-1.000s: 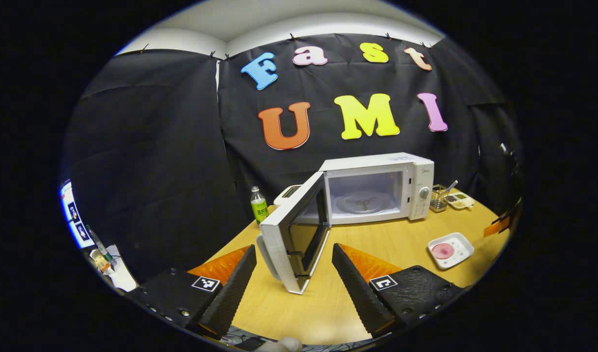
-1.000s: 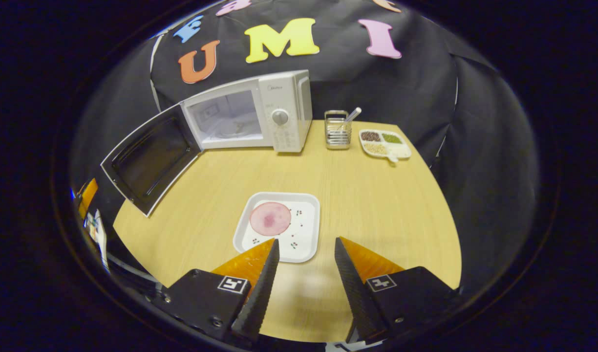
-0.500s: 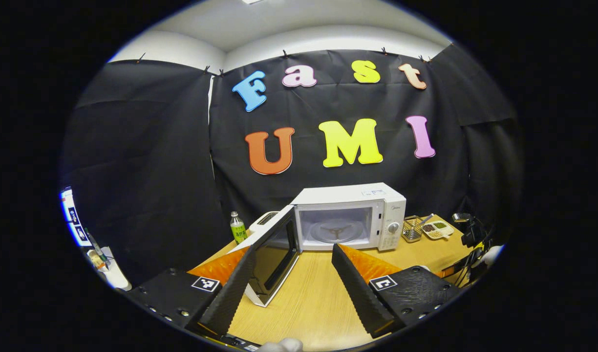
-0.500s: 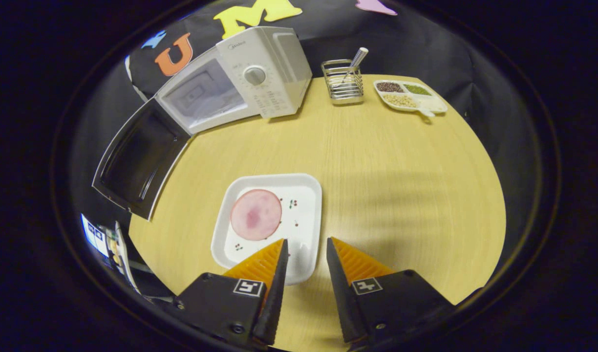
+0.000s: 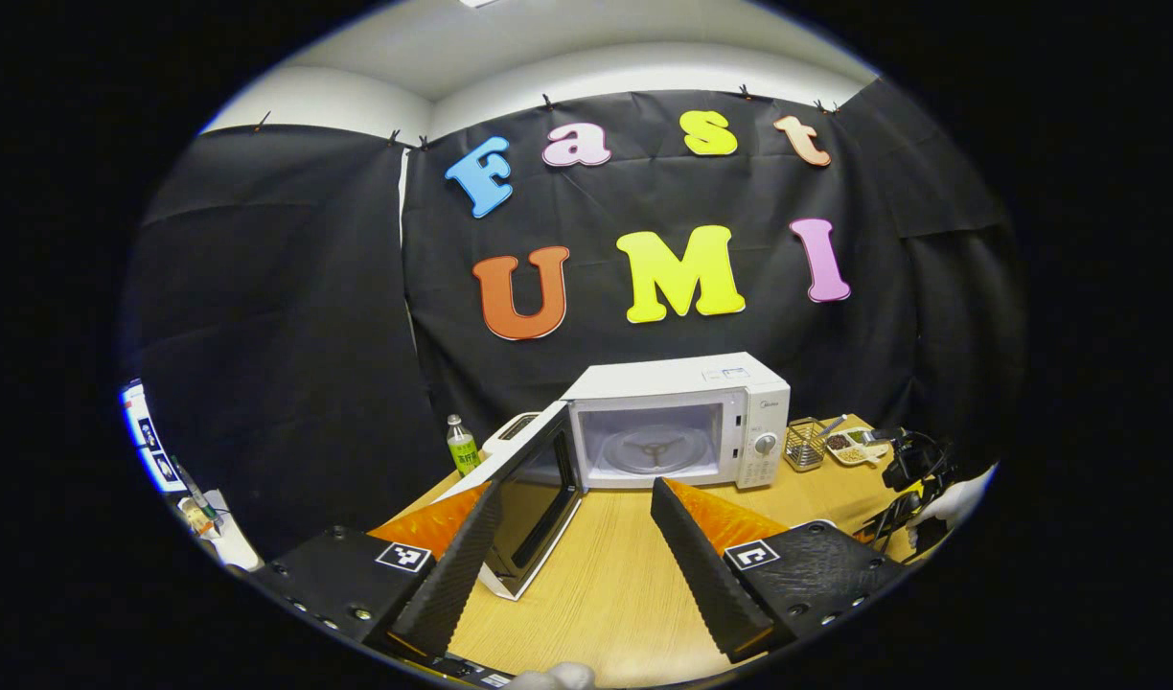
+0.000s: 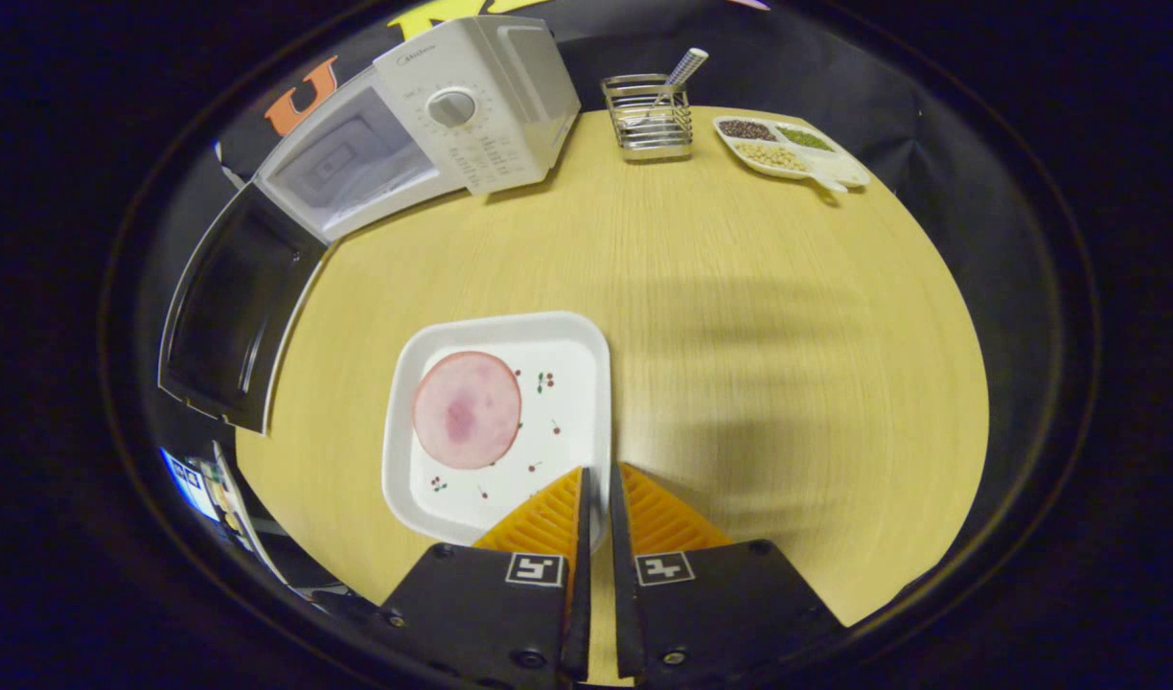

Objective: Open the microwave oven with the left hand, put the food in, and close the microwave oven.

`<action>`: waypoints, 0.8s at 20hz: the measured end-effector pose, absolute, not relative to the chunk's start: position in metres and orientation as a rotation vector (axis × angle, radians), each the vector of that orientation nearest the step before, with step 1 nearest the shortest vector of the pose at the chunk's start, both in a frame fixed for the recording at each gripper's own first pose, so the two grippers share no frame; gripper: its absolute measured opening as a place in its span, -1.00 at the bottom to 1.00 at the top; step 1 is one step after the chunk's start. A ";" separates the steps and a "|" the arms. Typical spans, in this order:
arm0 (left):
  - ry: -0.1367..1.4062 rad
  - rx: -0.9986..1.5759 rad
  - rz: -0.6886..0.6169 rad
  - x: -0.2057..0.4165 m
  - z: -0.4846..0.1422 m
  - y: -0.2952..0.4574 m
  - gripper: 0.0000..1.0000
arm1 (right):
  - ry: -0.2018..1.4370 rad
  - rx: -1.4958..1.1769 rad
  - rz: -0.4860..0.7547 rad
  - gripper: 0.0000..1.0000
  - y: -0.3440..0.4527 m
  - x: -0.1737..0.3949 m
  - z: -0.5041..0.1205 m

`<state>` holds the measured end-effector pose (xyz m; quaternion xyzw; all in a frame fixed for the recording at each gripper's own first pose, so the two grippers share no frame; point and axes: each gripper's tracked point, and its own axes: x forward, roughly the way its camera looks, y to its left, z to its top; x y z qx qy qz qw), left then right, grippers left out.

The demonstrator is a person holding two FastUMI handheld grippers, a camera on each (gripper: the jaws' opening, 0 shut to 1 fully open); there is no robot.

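White tray bearing a round ham slice lies near the bench's front edge, its near right rim pinched between the nearly closed right tongs. Microwave oven stands at the bench's far edge, door swung open; left tongs gape wide, holding nothing.

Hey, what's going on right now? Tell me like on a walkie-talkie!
Left gripper open, holding nothing. Right gripper pinched on the plate's near rim, ham slice on it. Microwave door wide open, table path clear.
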<state>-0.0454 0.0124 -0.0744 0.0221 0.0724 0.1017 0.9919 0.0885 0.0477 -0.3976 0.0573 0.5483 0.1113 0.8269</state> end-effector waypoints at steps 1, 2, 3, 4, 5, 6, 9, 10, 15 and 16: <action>0.141 0.040 0.191 -0.041 -0.075 0.012 0.90 | 1.171 0.107 0.228 -0.72 0.047 0.088 -0.397; 0.141 0.036 0.176 -0.037 -0.078 0.011 0.90 | 1.178 0.104 0.219 -0.73 0.048 0.089 -0.397; 0.137 0.033 0.160 -0.033 -0.079 0.011 0.90 | 1.184 0.105 0.208 -0.75 0.048 0.089 -0.397; 0.126 0.030 0.145 -0.030 -0.079 0.013 0.91 | 1.192 0.115 0.197 -0.89 0.048 0.089 -0.398; 0.120 0.024 0.130 -0.026 -0.079 0.015 0.91 | 1.197 0.129 0.185 -0.81 0.047 0.090 -0.397; 0.112 0.016 0.118 -0.023 -0.081 0.017 0.91 | 1.199 0.153 0.175 -0.84 0.047 0.090 -0.396; 0.096 0.002 0.096 -0.021 -0.085 0.030 0.91 | 1.207 0.205 0.176 -0.93 0.048 0.088 -0.396; 0.095 -0.005 0.086 -0.023 -0.087 0.034 0.91 | 1.210 0.232 0.185 -0.93 0.051 0.086 -0.396; 0.111 -0.017 0.038 -0.034 -0.092 0.057 0.91 | 1.128 0.497 0.262 -0.94 0.097 0.075 -0.380; 0.115 -0.019 0.029 -0.035 -0.091 0.060 0.91 | 1.099 0.538 0.280 -0.94 0.107 0.075 -0.375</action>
